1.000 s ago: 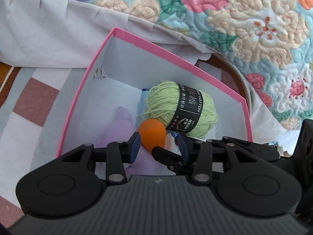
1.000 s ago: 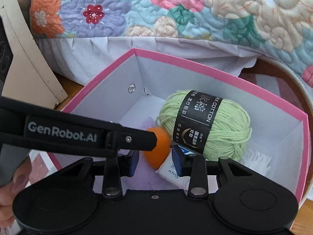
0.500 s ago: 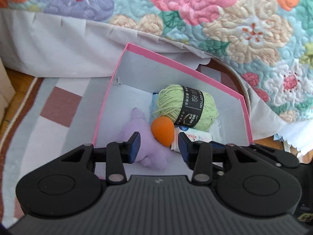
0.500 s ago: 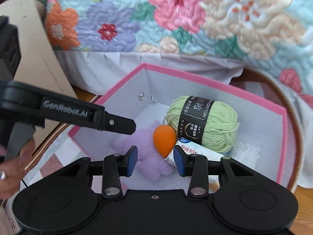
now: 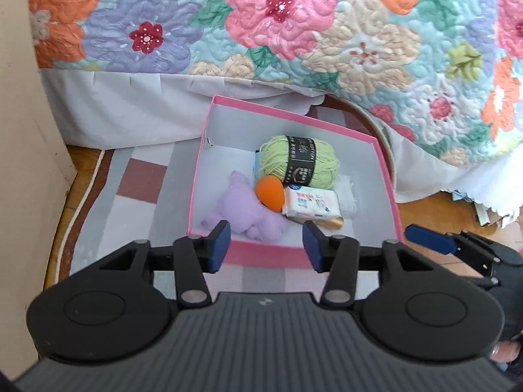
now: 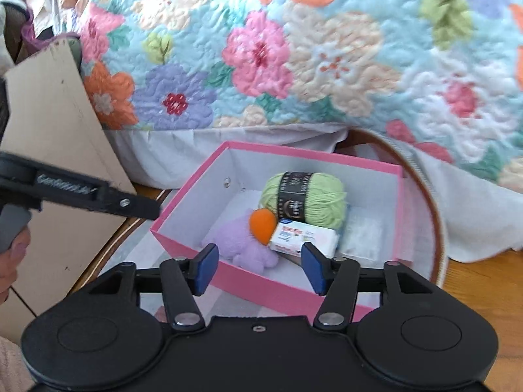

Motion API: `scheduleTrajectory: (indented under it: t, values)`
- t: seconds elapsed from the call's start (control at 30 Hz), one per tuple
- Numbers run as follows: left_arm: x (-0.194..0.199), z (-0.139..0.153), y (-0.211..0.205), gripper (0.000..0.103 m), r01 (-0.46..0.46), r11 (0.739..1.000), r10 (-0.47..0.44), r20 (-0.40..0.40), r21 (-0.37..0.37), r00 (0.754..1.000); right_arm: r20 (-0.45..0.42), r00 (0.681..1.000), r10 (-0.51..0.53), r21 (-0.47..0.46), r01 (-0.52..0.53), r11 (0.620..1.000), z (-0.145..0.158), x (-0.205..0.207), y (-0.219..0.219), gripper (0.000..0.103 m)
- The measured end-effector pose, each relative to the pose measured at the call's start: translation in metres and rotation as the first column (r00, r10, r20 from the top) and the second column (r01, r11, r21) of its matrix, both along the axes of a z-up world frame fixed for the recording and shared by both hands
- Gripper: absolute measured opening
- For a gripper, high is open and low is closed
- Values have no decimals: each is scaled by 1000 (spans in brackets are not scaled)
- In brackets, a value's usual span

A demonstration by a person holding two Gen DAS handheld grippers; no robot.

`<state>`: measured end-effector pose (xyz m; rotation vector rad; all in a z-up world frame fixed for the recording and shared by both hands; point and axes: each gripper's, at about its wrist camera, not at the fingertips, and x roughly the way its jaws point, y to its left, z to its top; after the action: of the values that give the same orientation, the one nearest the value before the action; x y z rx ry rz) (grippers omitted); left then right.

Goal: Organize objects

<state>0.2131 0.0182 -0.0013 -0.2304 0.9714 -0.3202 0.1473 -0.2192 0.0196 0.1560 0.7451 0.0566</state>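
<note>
A pink box (image 5: pixel 225 104) (image 6: pixel 183 238) with a white inside stands on the rug. It holds a green yarn ball (image 5: pixel 323 163) (image 6: pixel 327 202), an orange egg-shaped sponge (image 5: pixel 269 192) (image 6: pixel 261 225), a purple plush toy (image 5: pixel 242 212) (image 6: pixel 238 245), a white tissue pack (image 5: pixel 310 204) (image 6: pixel 300 238) and a gold object (image 5: pixel 330 223). My left gripper (image 5: pixel 266 246) is open and empty above the box's near wall. My right gripper (image 6: pixel 260 268) is open and empty, also above the near wall.
A floral quilt (image 5: pixel 294 32) (image 6: pixel 294 49) hangs over the bed behind the box. A beige panel (image 6: pixel 49 124) stands at the left. The checked rug (image 5: pixel 137 183) lies on a wooden floor (image 6: pixel 483 281). Papers (image 5: pixel 483 209) lie at the right.
Both grippers have pulled back and up out of the box, staying open. The box and its contents now look smaller and farther away. The contents have not moved.
</note>
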Motion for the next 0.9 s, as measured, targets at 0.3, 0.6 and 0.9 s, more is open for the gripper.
scheduleTrajectory:
  t: [0.3, 0.6, 0.9]
  values:
    - [-41, 28, 6, 60, 12, 999, -13, 22, 33, 1000, 1, 998, -59, 10, 59, 998, 21, -44, -5, 67]
    - [-75, 31, 13, 62, -2, 997, 1, 13, 80, 1000, 14, 999, -46, 38, 45, 998, 40, -87, 3, 73]
    - [-91, 35, 7, 63, 0, 991, -3, 20, 136, 1000, -2, 998, -60, 38, 60, 997, 35, -106, 5, 77]
